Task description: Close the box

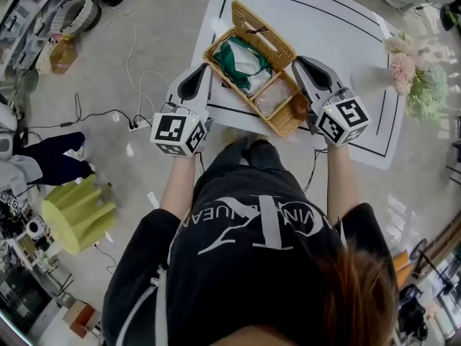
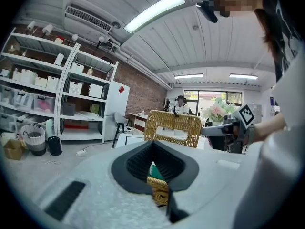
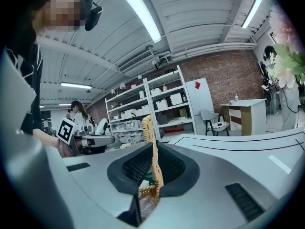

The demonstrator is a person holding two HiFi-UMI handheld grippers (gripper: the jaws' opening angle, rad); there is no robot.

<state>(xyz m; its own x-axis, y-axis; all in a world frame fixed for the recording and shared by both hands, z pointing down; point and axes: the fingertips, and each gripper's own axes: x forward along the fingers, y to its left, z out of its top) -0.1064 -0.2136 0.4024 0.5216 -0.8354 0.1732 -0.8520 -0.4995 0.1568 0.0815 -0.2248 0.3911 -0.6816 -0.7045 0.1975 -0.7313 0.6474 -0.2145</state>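
We stand at the near edge of the white table (image 1: 338,34) with both forearms stretched forward. The grippers point almost level, tipped slightly down. The box (image 1: 287,125), a wicker one, sits on the table between the two grippers. Its lid (image 1: 263,31) stands open on the far side, and a green cloth (image 1: 241,58) lies inside. Our left gripper (image 1: 207,71) is clamped on the rim at the box's near left corner. Our right gripper (image 1: 297,65) is closed on the lid's right edge, with the wicker pinched between its pads
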